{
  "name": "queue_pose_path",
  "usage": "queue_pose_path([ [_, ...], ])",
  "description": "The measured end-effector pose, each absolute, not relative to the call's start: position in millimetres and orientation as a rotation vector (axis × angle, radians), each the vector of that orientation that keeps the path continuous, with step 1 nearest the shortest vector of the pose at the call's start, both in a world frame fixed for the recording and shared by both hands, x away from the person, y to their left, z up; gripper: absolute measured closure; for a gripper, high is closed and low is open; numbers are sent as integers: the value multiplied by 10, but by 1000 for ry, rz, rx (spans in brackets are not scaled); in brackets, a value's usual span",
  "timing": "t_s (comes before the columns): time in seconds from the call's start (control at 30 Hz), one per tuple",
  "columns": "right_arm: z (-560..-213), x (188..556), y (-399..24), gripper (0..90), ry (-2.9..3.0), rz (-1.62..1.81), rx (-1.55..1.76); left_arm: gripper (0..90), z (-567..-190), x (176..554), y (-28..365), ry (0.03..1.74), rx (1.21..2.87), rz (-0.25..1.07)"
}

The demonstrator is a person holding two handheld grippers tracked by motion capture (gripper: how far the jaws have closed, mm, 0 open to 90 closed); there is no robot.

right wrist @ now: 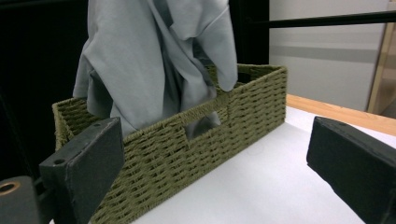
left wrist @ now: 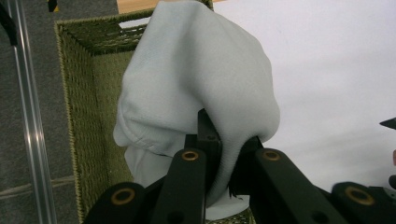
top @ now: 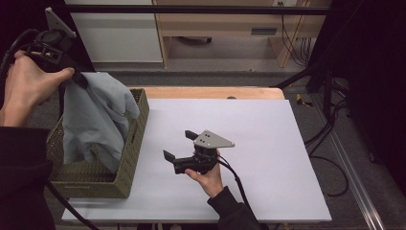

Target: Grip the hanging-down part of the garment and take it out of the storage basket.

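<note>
A light grey cloth (top: 95, 117) hangs from my left gripper (top: 76, 79), which is held high above the left end of a green woven basket (top: 131, 158). The cloth's lower part drapes into the basket. In the left gripper view the jaws are shut on a bunched fold of the cloth (left wrist: 196, 93), over the basket's inside (left wrist: 88, 112). My right gripper (top: 179, 146) rests low over the white table, right of the basket, jaws wide open and empty. The right gripper view shows the cloth (right wrist: 149, 60) rising out of the basket (right wrist: 196, 140), with the gripper (right wrist: 215, 163) pointing at the basket's side.
The white sheet (top: 268, 143) covers the table, with a wooden edge (top: 210, 92) at the back. The basket stands at the table's left edge. A black frame bar (top: 191, 9) crosses above the far side. Cables (top: 330, 139) trail on the floor at the right.
</note>
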State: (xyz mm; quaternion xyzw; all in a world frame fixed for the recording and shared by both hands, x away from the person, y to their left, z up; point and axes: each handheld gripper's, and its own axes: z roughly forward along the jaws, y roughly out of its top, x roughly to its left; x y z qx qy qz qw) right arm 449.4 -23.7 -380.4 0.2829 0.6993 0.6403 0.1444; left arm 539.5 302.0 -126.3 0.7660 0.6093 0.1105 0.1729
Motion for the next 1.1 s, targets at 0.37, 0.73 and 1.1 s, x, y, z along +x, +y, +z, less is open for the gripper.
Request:
queue_pose_path([
  [0.37,-3786,4611,159,56,2058,1865,786,851,-1270,5402,2996,1727,2184,312],
  [0.73,-3824,4701,584,66,2128,1873,744,851,-1282,5396,3002,1734,2192,305],
  [1.1,-3944,4741,948,77,2193,1868,722,851,-1297,5389,2993,1728,2192,302],
])
